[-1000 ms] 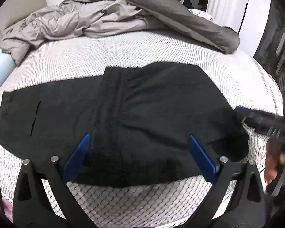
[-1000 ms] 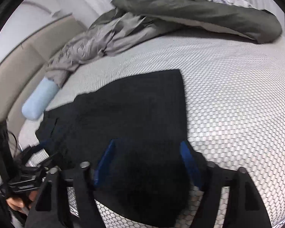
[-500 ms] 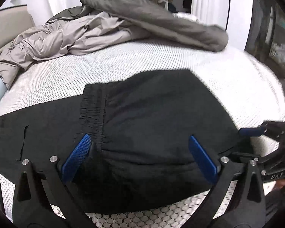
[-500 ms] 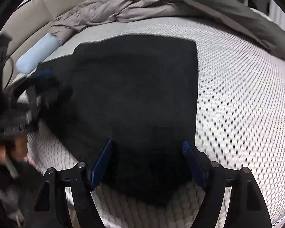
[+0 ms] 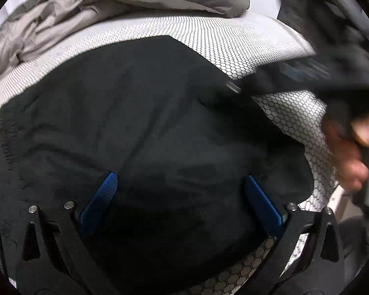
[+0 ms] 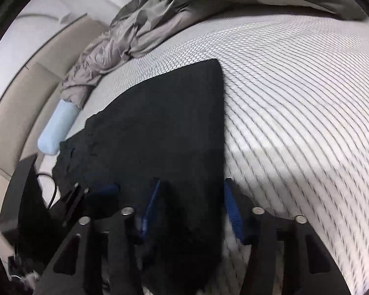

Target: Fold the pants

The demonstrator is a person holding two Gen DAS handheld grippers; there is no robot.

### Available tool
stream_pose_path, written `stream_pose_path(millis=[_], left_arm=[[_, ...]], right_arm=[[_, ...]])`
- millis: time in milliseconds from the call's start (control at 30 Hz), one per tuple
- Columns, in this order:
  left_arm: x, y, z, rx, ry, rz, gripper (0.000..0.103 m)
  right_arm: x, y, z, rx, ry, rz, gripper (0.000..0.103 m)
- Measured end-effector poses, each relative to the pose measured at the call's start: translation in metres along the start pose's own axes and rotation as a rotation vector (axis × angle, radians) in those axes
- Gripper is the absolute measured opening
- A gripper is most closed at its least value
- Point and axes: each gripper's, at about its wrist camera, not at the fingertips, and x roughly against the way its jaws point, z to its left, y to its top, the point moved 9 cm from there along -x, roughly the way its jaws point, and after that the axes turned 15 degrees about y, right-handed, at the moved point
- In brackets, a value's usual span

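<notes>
My right gripper (image 6: pixel 192 211) was closing over the pants' (image 6: pixel 164 132) near edge; my left gripper (image 5: pixel 182 196) stood wide open, empty. I feared pinching one layer only, so the fold would've slid apart.

The supporting surface is a bed with a white cover printed in a dark honeycomb mesh pattern (image 6: pixel 295 78). 3 items lie directly on it.

1. Black fabric pants (image 6: pixel 164 132), folded over themselves, lie flat on the near part of the bed (image 5: pixel 233 44). Their gathered waistband edge faces the left side in the right wrist view. The pants (image 5: pixel 147 123) reach the near edge of the bed.
2. A crumpled grey quilt (image 6: pixel 125 41) lies along the far side of the bed, well apart from the pants. It also shows in the left wrist view (image 5: pixel 110 2).
3. A pale blue cylindrical bolster (image 6: pixel 57 130) lies at the bed's left edge, one end under the quilt, the other end just beside the pants.
</notes>
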Motion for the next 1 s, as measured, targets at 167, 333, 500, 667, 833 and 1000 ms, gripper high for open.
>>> stream_pose_path(millis=[167, 333, 500, 667, 833, 1000], left_arm=[[-0.001, -0.005, 0.006, -0.031, -0.044, -0.010, 0.103], [0.002, -0.009, 0.015, -0.048, -0.082, -0.031, 0.103], [0.009, -0.012, 0.018, -0.042, -0.139, -0.052, 0.102], [0.007, -0.013, 0.034, 0.003, -0.158, -0.041, 0.102], [0.010, -0.015, 0.031, 0.025, -0.144, -0.042, 0.102], [0.024, -0.013, 0.042, 0.072, -0.152, -0.049, 0.102]], right_arm=[[-0.031, 0.072, -0.026, -0.068, 0.027, -0.018, 0.018], [-0.058, 0.133, -0.045, -0.080, -0.059, -0.015, 0.017], [-0.053, 0.133, -0.034, -0.085, -0.069, -0.011, 0.029], [-0.005, 0.044, -0.020, -0.028, -0.045, -0.026, 0.028], [0.039, -0.043, -0.007, -0.003, -0.062, -0.051, 0.023], [0.051, -0.081, 0.015, 0.032, -0.050, 0.035, 0.025]])
